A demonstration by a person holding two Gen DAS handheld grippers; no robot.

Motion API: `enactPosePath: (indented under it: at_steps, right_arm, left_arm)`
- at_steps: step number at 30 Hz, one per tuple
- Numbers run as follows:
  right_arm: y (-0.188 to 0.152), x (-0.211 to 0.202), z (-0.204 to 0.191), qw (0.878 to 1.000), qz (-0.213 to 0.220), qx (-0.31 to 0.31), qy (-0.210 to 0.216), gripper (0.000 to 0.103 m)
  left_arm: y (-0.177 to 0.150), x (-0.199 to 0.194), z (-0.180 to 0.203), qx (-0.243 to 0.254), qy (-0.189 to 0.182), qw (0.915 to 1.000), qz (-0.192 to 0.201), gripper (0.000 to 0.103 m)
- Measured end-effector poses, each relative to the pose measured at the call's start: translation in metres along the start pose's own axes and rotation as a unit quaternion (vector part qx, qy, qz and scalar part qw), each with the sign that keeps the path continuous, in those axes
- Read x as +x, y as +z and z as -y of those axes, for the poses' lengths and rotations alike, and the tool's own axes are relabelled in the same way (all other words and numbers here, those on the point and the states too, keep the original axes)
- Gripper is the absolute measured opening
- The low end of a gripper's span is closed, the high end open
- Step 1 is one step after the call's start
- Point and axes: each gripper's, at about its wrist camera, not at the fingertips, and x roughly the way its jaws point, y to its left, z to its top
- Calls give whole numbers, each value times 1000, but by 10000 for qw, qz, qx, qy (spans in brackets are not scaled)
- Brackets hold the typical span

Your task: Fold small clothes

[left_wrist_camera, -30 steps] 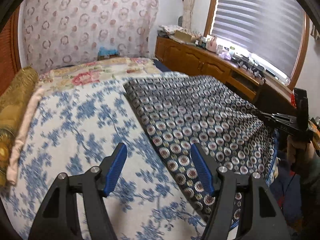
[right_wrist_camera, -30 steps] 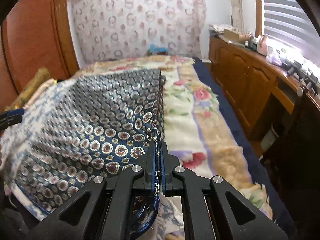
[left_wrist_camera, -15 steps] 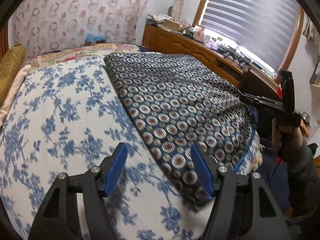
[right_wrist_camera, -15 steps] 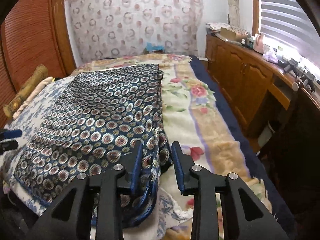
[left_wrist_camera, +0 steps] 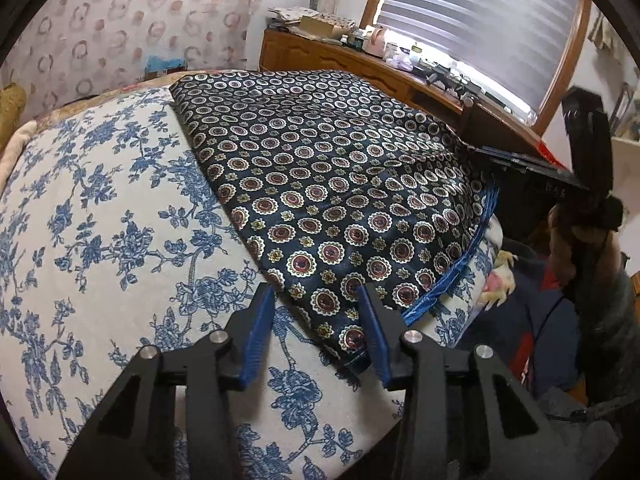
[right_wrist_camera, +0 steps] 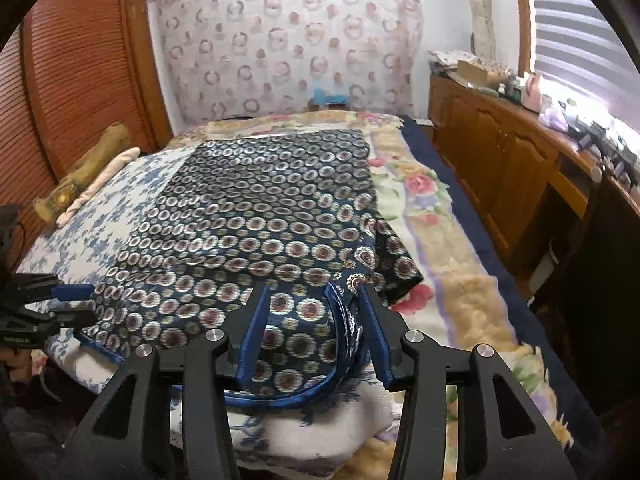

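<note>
A dark navy cloth (left_wrist_camera: 320,184) printed with ringed medallions lies spread flat on the bed, resting on a white quilt with blue flowers (left_wrist_camera: 100,220); a bright blue hem runs along the cloth's near edge. The left gripper (left_wrist_camera: 316,328) hovers over the cloth's near corner with its blue fingers (left_wrist_camera: 258,334) spread wide apart, the corner lying between them but not pinched. In the right wrist view the same cloth (right_wrist_camera: 260,216) stretches away toward the patterned curtain (right_wrist_camera: 288,48), and its near right corner is rumpled, with a blue-edged fold standing up. The right gripper (right_wrist_camera: 314,328) sits at that rumpled corner, its fingers (right_wrist_camera: 252,332) also spread; the raised fold lies close to the right-hand finger, though whether it touches is hard to tell from this angle. Beside the cloth, on the side toward the wooden cabinets (right_wrist_camera: 500,168), a floral blanket (right_wrist_camera: 432,240) covers the bed. On the cloth's far side from the cabinets, a rolled golden bolster (right_wrist_camera: 80,172) lies along the bed's edge.
</note>
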Motion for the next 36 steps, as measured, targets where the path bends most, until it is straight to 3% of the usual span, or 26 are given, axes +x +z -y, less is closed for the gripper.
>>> enactPosePath:
  at_steps: [4, 8, 11, 14, 24, 36]
  right_arm:
    - [4, -7, -11, 9997, 134, -183, -5, 49]
    - [7, -12, -14, 9996, 200, -214, 17, 55]
    - [6, -14, -19, 9993, 192, -275, 178, 58]
    - [2, -12, -23, 9978, 99, -317, 572, 59]
    - [-9, -12, -55, 9912, -111, -692, 1123, 64]
    - [-21, 23, -38, 9917, -574, -759, 870, 65]
  left_arm:
    - [-1, 1, 4, 46, -63, 10000, -14, 35]
    - [-1, 0, 3, 23, -165, 9999, 15, 9]
    - [5, -8, 4, 43, -272, 9994, 190, 2]
    - [19, -17, 8, 125, -364, 9987, 347, 0]
    - [92, -20, 16, 344, -425, 9951, 823, 0]
    - [127, -5, -3, 160, -329, 9951, 918, 0]
